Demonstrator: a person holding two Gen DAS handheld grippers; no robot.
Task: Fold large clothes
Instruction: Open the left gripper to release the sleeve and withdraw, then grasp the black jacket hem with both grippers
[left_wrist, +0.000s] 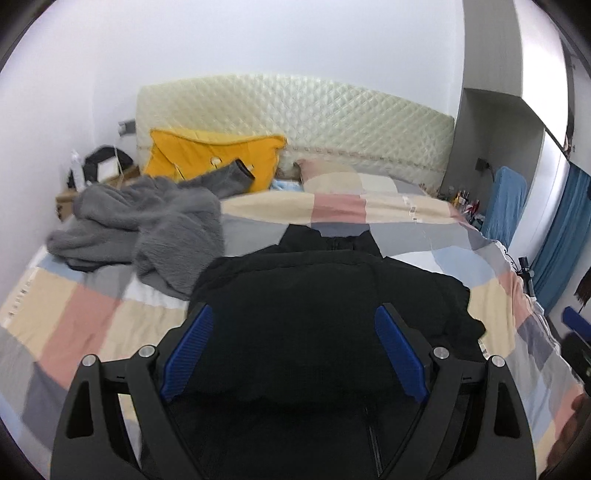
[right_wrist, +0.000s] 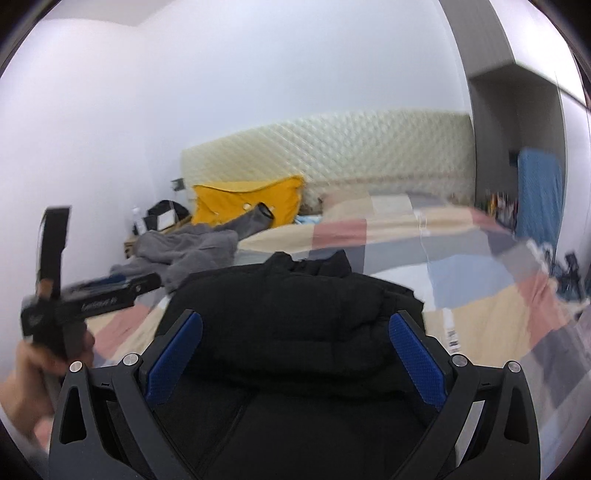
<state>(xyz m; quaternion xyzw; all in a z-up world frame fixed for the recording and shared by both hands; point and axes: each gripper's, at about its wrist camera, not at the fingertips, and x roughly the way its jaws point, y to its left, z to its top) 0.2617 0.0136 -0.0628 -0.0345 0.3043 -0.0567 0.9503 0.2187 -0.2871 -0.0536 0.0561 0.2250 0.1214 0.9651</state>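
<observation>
A black padded jacket (left_wrist: 325, 295) lies bunched on the checked bedspread (left_wrist: 92, 314), partly folded over itself. My left gripper (left_wrist: 293, 349) is open above its near part, blue pads (left_wrist: 190, 350) wide apart, holding nothing. In the right wrist view the same jacket (right_wrist: 295, 325) lies under my right gripper (right_wrist: 295, 354), which is also open and empty. The left gripper (right_wrist: 96, 295) shows at the left of that view, held in a hand.
A grey fleece garment (left_wrist: 147, 229) lies crumpled at the bed's left. A yellow cushion (left_wrist: 207, 158) leans on the quilted headboard (left_wrist: 314, 118). A bedside table with clutter (left_wrist: 99, 173) stands left. A blue chair (left_wrist: 506, 199) and curtain (left_wrist: 561, 236) are right.
</observation>
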